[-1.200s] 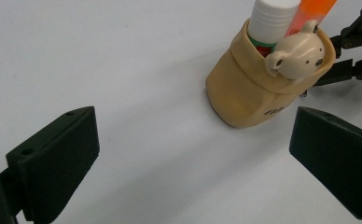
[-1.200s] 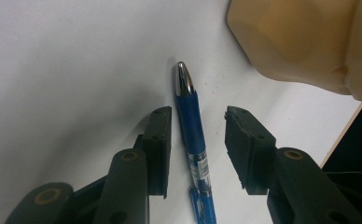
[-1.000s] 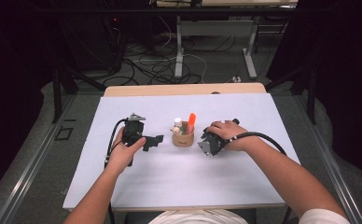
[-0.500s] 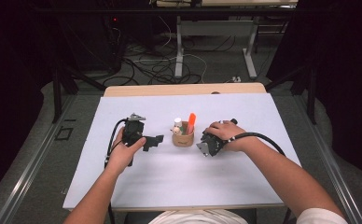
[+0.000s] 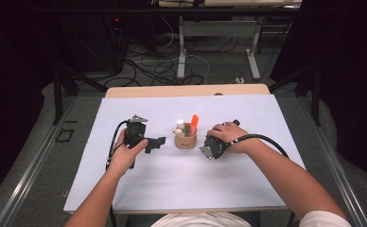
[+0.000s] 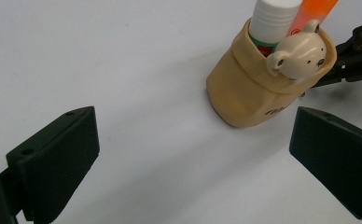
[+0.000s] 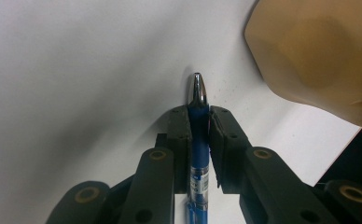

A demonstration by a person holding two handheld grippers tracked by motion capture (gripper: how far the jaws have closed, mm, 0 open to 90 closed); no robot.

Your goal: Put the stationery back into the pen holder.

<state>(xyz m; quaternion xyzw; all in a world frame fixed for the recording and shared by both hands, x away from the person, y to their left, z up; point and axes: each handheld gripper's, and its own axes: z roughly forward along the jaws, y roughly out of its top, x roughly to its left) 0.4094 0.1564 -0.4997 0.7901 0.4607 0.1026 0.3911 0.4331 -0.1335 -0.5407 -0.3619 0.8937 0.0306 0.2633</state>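
My right gripper point(image 7: 198, 122) has just been closing its jaws, and they now pinch a blue pen point(image 7: 198, 158) at lower centre, silver tip pointing up over the white table point(image 7: 76, 60). A tan holder point(image 7: 319, 51) sits upper right, apart from the pen.

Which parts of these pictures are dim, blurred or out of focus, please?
High view: bright white table, surroundings almost black, the cup small and soft. Left gripper view: sharp cup, near jaws dark, soft shadow beside it. Right gripper view: the blue pen in the right gripper fairly sharp, glare on its metal tip, cup blurred.
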